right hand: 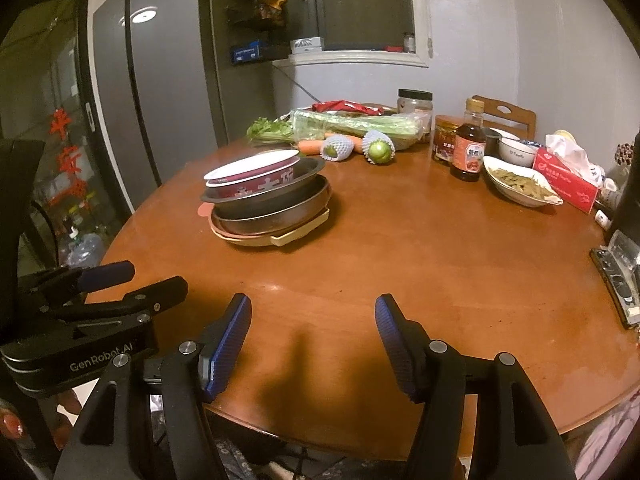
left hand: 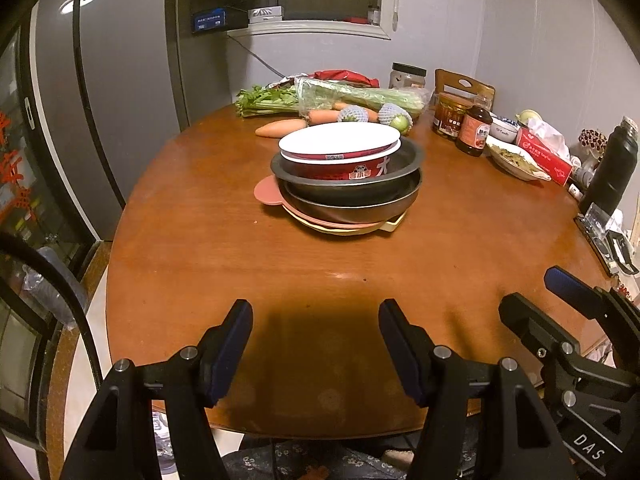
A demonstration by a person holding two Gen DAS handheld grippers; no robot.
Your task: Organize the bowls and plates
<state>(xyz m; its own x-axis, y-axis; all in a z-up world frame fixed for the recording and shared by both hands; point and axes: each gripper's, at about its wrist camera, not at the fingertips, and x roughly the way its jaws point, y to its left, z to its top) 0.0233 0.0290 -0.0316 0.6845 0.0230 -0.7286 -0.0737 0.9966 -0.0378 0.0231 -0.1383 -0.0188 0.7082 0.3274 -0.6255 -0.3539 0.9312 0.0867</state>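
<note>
**One stack of dishes, two empty tongs**

One white round plate [left hand: 339, 138] is seen atop one red printed bowl [left hand: 352, 166], two dark metal pans [left hand: 348, 184] and two pastel plates [left hand: 340, 226], mid round wooden worktop [left hand: 280, 280]. Left tongs [left hand: 316, 344] and right tongs [right hand: 314, 344] are held wide, empty, well apart from the stack.

Your stack sits mid-table: a white plate [left hand: 339, 139] tops a red bowl [left hand: 344, 166], nested in two dark metal pans [left hand: 352, 188], over what looks like pink and cream plates [left hand: 340, 225].
</note>
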